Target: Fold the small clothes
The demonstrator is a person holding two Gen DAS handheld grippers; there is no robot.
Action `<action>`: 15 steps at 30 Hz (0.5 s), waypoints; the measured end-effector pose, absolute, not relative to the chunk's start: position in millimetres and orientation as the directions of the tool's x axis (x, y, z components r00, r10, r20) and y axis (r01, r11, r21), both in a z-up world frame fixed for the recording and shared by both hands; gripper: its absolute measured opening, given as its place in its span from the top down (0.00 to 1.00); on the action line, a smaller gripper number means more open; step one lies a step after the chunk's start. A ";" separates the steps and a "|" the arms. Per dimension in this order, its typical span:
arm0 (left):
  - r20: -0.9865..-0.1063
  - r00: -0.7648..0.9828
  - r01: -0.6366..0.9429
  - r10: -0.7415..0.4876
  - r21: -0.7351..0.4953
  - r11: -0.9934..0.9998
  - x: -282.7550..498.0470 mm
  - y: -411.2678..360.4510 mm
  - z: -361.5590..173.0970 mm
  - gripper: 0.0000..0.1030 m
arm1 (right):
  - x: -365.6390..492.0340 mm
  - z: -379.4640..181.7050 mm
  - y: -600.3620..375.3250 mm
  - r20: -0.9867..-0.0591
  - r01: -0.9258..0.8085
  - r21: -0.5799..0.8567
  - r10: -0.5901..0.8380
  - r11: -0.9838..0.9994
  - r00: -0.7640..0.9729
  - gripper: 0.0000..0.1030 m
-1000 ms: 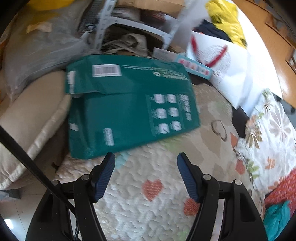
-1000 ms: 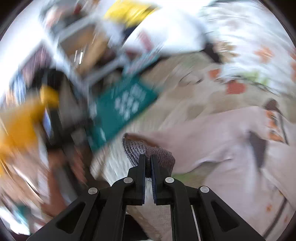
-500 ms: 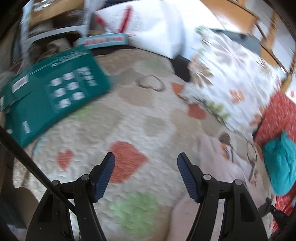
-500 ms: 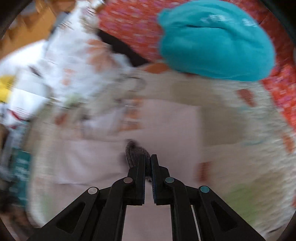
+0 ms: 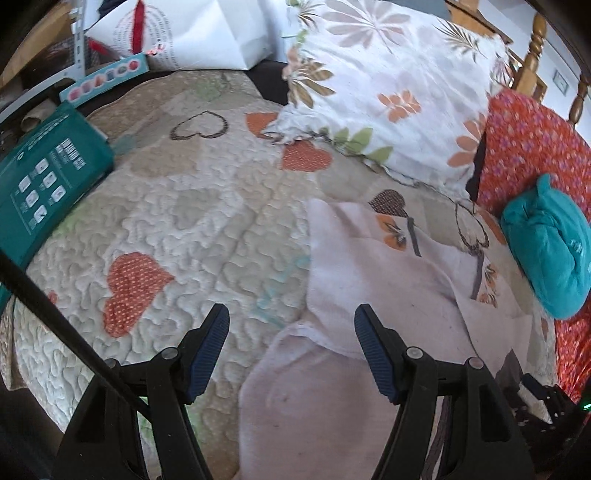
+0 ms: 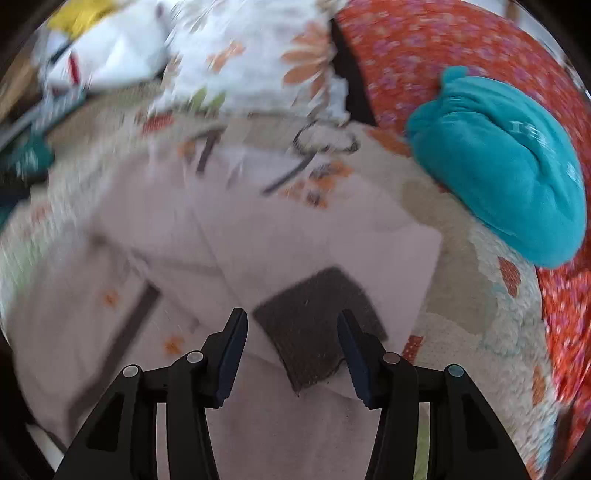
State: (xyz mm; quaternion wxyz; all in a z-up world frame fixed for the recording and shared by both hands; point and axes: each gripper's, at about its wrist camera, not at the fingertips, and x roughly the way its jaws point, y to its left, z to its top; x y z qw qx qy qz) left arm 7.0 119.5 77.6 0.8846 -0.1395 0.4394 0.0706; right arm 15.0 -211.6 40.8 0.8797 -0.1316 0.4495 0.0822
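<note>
The left gripper point(image 5: 291, 345) is spread wide with nothing between its fingers. It hangs over the quilt point(image 5: 192, 229) on the bed, and the near edge of the pale pink garment point(image 5: 373, 280) lies just ahead of and below its right finger, running off to the right of the gripper. The garment lies mostly flat, with a fold line crossing it and a rounded lobe of cloth bunched right under the gripper. Small orange flowers and dark stripes show along its far edge.

The right gripper point(image 6: 291, 341) is also parted and grips nothing. Directly between and just beyond its fingertips lies the garment's dark ribbed cuff point(image 6: 319, 325), resting flat on top of the pink cloth point(image 6: 280, 236) and tilted to the right; neither finger is seen touching it. The pink garment spreads out ahead of and to the left of this gripper, though that side of the view is blurred and its folds are hard to read.

Ahead and to the right of both grippers a teal bundle point(image 6: 506, 166) sits against a red flowered pillow point(image 6: 417, 55). A white floral pillow point(image 5: 399, 88) lies farther ahead of the left gripper, touching the quilt's far edge. Well off to the left of the left gripper a green package point(image 5: 44, 181) rests on the quilt's corner, with a white bag point(image 5: 199, 33) beyond it.
</note>
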 end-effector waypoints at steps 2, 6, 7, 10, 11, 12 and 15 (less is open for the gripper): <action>-0.798 0.602 -0.239 0.008 -0.170 0.956 10.5 114.0 77.0 0.33 | 18.1 28.0 -213.8 -0.823 -0.262 -0.202 -0.018 0.944 0.568 0.72; -0.803 0.596 -0.235 0.008 -0.165 0.958 15.9 110.5 75.4 0.33 | 26.4 36.9 -244.7 -0.837 -0.193 -0.025 0.085 0.981 0.541 0.95; -0.805 0.593 -0.236 0.005 -0.167 0.957 17.2 110.2 74.7 0.33 | 25.9 44.9 -253.1 -0.829 -0.171 0.020 0.112 0.985 0.547 0.95; -0.813 0.582 -0.237 -0.015 -0.187 0.953 20.8 110.4 71.8 0.33 | 23.5 68.8 -273.6 -0.820 -0.137 0.234 0.271 0.963 0.504 0.96; -0.815 0.579 -0.237 -0.022 -0.194 0.952 21.3 110.2 70.6 0.33 | 22.2 75.2 -277.8 -0.805 -0.131 0.314 0.337 0.940 0.488 0.96; -0.818 0.575 -0.236 -0.026 -0.196 0.952 21.7 109.9 69.4 0.33 | 18.6 89.7 -287.8 -0.751 -0.121 0.468 0.466 0.875 0.467 0.96; -0.827 0.562 -0.232 -0.020 -0.181 0.956 23.7 107.8 65.6 0.33 | 11.7 125.4 -302.4 -0.609 -0.141 0.659 0.634 0.739 0.477 0.96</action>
